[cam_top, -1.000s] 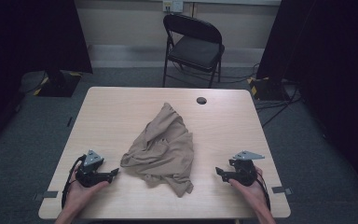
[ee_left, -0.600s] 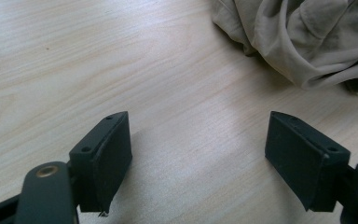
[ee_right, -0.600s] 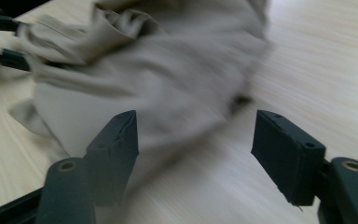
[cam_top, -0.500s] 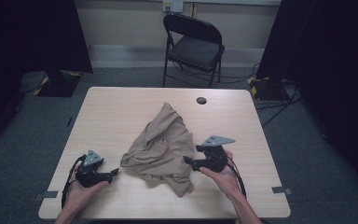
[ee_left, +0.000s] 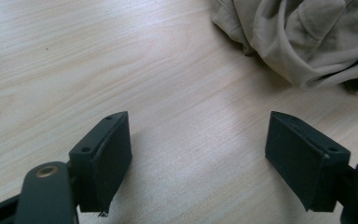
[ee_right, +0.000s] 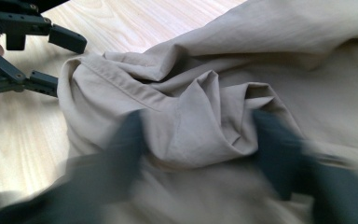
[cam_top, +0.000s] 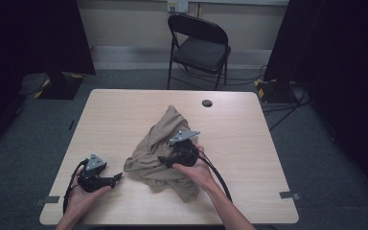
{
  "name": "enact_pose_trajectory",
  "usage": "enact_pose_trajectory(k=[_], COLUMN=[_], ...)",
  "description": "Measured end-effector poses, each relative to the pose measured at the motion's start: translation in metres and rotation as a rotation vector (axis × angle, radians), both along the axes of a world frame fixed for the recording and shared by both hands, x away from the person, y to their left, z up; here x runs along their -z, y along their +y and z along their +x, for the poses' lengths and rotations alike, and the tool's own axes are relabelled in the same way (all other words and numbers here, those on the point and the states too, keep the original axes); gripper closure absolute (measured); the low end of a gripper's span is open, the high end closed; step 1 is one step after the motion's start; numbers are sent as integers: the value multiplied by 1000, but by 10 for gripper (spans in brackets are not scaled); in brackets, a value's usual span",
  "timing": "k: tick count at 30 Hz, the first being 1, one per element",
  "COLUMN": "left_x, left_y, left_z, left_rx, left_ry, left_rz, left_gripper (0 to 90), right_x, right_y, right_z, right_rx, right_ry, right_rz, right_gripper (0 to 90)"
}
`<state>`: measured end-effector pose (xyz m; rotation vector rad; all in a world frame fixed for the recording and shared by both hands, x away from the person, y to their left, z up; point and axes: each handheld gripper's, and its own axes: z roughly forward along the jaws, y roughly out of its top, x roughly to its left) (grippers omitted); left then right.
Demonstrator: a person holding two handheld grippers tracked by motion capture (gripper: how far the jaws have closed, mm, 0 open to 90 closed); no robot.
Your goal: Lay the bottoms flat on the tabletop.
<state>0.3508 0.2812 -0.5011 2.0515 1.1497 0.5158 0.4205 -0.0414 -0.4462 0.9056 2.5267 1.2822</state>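
From the high view, a crumpled tan cloth garment (cam_top: 165, 146) lies in the middle of the pale wooden table (cam_top: 249, 143). The right gripper (cam_top: 165, 160) sits on top of the garment's near part, pointing left. The left gripper (cam_top: 117, 178) rests on the bare table near the left front edge, just beside the garment's left edge and not touching it.

In the left gripper view, the left gripper (ee_left: 198, 161) has its two black jaws wide apart with only bare wood between them. The garment (ee_left: 298, 37) lies far and to the right.

In the right gripper view, the right gripper (ee_right: 198, 144) looks blurry. Its jaws have just been closing and now stand half apart, with a bunched fold of the garment (ee_right: 205, 121) between them. I cannot tell if the pads press on it. The left gripper (ee_right: 51, 56) shows at the far left.
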Motion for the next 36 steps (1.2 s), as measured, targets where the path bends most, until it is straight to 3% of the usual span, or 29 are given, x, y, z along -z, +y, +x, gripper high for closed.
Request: enact_pose_trajectory(k=[4,8,13,17,25,29,31,34,36], left_x=[0,0,0,0,0,0,0,0,0], left_y=[0,0,0,0,1,2,1,0,0], left_z=[0,0,0,0,0,0,0,1,1], left_rx=[0,1,2,0,-2,1,-4,-8,-10], left_ry=[1,1,0,0,1,2,2,2,0], left_rz=[-1,-3,3,-1,-5,-9,-13,-5,-1], left_gripper=[219,219,220,220,228,228,228,229,227], right_x=[0,-17,-41,-43,-18,-1,5,9,4], right_y=[-1,-23,-75,-118,-215,-262,-276,-282,-270], right_z=[-2,-6,-8,-8,-26,-44,-51,-62,-65], right_rx=[-2,26,139,229,446,574,616,605,539], right_ry=[-15,-67,-136,-142,-99,-76,-62,-49,-66], right_rz=[42,87,128,112,78,25,6,38,87], right_gripper=[833,878,880,880,879,877,848,598,542])
